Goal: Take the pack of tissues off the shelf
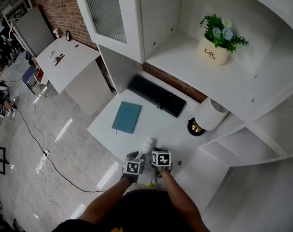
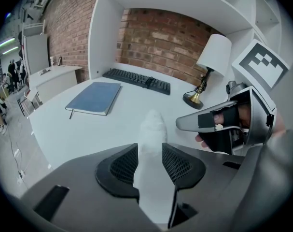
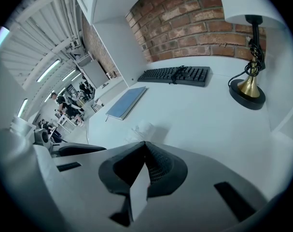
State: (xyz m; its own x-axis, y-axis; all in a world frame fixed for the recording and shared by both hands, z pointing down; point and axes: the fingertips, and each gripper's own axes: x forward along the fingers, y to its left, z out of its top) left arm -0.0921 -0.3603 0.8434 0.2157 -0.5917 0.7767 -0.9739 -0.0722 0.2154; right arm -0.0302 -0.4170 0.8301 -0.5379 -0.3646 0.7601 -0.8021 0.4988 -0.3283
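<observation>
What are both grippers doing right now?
Left gripper: open a little, pack of tissues between its jaws.
Right gripper: shut, holding nothing.

Worktop [image 1: 151, 129] below a white shelf [image 1: 185, 62]
Blue notebook [image 1: 127, 117] left, black keyboard [image 1: 156, 95] far, white-shaded lamp [image 1: 209, 114] right, white tissue pack [image 1: 146, 146] near; potted plant [image 1: 217, 38] on shelf.

I'm working in an office: a white desk [image 1: 153, 125] with keyboard [image 1: 157, 96], notebook [image 1: 127, 117] and lamp [image 1: 209, 114], shelves [image 1: 185, 57] above, a brick wall [image 2: 160, 37], and people [image 3: 69, 103] at other tables beyond.
</observation>
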